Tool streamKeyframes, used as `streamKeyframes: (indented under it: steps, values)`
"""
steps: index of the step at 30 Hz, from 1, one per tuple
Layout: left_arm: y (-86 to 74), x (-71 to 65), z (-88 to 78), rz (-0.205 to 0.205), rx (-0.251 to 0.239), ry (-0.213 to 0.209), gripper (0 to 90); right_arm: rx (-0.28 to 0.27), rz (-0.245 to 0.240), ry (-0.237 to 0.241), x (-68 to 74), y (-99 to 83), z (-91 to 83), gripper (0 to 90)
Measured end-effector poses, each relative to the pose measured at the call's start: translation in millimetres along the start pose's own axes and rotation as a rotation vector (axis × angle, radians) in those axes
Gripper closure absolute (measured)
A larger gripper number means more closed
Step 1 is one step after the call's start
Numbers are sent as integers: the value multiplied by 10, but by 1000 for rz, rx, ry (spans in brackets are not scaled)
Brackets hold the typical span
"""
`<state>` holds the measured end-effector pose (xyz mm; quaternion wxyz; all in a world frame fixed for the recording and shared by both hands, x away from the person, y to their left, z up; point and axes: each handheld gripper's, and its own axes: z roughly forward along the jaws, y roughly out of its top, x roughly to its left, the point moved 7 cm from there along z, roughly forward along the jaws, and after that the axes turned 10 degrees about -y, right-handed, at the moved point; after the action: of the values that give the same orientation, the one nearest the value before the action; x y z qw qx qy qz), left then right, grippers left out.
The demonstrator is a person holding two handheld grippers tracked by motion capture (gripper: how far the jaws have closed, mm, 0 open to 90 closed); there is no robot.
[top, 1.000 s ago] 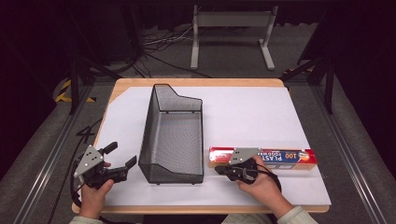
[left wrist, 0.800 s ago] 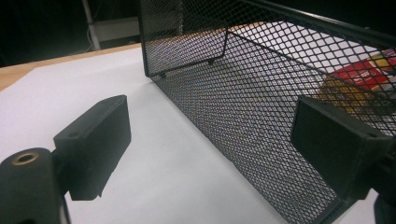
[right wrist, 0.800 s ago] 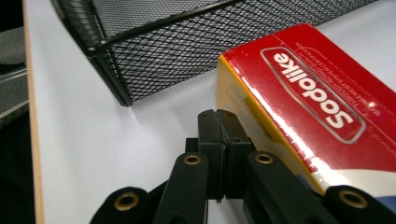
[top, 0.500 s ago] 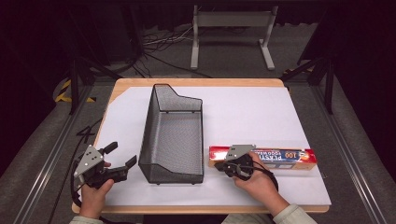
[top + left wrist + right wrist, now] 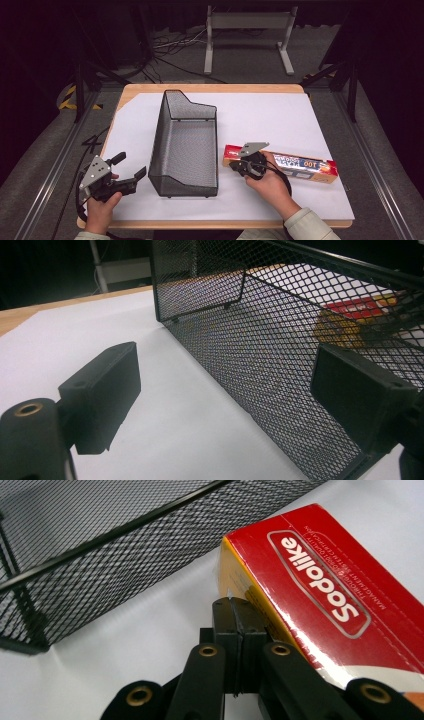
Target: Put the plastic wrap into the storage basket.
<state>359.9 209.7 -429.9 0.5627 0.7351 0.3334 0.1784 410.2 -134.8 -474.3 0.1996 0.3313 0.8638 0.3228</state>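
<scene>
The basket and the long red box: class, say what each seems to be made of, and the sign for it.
Basket: probably metal, matt black; open diamond mesh on a wire rim, see-through. Red box: probably glossy printed cardboard; sharp folded edges, shine on the print.

Long red cardboard box [image 5: 320, 585] with yellow end and white lettering, black wire-mesh basket [image 5: 186, 145] in fine diamond pattern, white paper sheet [image 5: 270, 120] over light wooden table [image 5: 210, 88], black gripper jaws

The long red and yellow cardboard box [image 5: 320, 585] runs off the right gripper view's right edge; through the black wire mesh basket [image 5: 280, 365] it is only a blur
</scene>
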Motion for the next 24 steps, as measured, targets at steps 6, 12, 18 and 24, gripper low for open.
streamKeyframes:
  steps: [6,12,18,24]
  values:
    - [-5,13,4,-3,0,8,138,9,36,-36,-100,62,69,900]
    - [-45,53,23,-14,24,28,139,33,64,-96,-186,86,114,900]
    - [-51,80,20,-25,19,34,138,34,77,-92,-211,84,109,900]
    - [-55,85,31,-22,25,37,138,34,85,-39,-180,97,-15,900]
